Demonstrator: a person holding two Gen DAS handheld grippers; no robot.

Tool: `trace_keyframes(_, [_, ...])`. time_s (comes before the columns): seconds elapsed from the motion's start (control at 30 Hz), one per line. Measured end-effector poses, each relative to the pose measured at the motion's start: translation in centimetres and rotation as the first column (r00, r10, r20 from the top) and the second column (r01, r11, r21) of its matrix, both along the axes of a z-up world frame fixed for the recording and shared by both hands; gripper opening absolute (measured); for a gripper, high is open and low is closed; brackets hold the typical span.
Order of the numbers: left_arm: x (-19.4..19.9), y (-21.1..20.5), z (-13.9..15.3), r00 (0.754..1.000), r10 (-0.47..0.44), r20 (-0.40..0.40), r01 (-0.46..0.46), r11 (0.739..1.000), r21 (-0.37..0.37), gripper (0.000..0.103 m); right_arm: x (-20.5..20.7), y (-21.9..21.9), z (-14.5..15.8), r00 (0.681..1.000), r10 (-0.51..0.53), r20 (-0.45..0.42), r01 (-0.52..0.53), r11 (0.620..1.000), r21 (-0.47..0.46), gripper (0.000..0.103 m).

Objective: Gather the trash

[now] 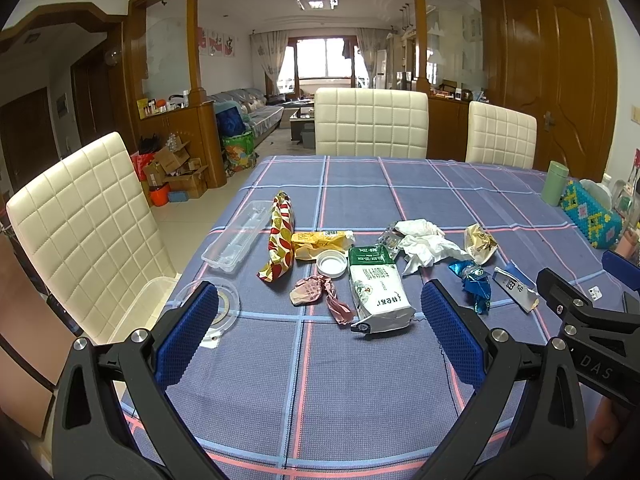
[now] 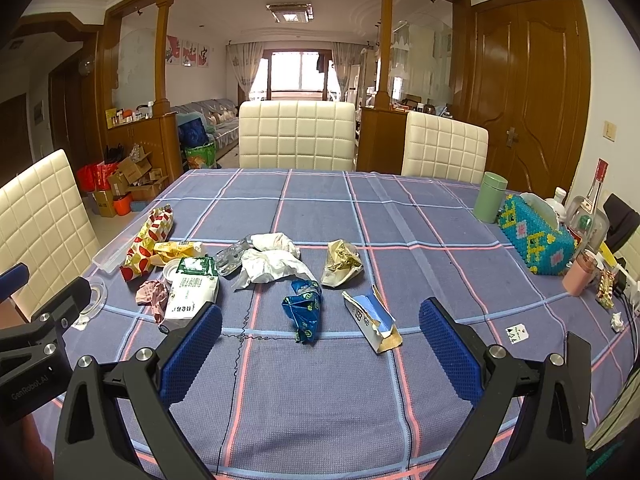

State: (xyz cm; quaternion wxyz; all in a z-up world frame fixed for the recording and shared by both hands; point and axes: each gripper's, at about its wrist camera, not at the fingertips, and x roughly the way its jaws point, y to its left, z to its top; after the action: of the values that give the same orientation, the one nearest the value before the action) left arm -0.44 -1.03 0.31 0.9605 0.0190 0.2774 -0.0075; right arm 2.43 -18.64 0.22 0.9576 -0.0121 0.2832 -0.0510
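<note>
Trash lies scattered on the blue plaid tablecloth [image 1: 312,380]. A green-and-white milk pouch [image 1: 378,292] lies just ahead of my open left gripper [image 1: 318,328], with a pink crumpled wrapper [image 1: 320,292], a white lid [image 1: 331,263], a yellow wrapper [image 1: 320,242] and a red-and-gold wrapper [image 1: 280,240] to its left. White tissue [image 2: 272,260], a gold wrapper [image 2: 340,266], a blue foil wrapper [image 2: 304,308] and a torn blue-white carton [image 2: 372,316] lie ahead of my open right gripper [image 2: 320,334]. Neither gripper holds anything.
A clear plastic tray [image 1: 236,236] and a clear round lid [image 1: 224,304] sit near the table's left edge. A green canister [image 2: 490,196], a beaded tissue box [image 2: 536,236], bottles and a pink cup [image 2: 580,276] stand at the right. Cream chairs [image 2: 296,136] surround the table.
</note>
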Motion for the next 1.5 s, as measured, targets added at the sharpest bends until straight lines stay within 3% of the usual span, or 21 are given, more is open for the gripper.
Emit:
trace_keyframes(1.2, [0.2,-0.6,-0.4,1.0,-0.005,-0.005,0.005,1.0,0.002,0.1,0.3,0.4,-0.3,1.0,0.007,-0.008,-0.007,1.0,0.0,0.097])
trace_keyframes(1.37, [0.6,-0.3,-1.0,1.0,0.0,-0.028,0.0,1.0,-0.005,0.1,1.3,-0.2,-1.2,0.999,0.006,-0.038,-0.005,1.0,0.016,0.097])
trace_keyframes(1.5, [1.9,0.1,-2.7,0.997,0.015,-0.082,-0.015,1.0,0.001,0.1,2.9,-0.9,-3.2,0.994,0.004,-0.111,0.001,0.999,0.044,0.097])
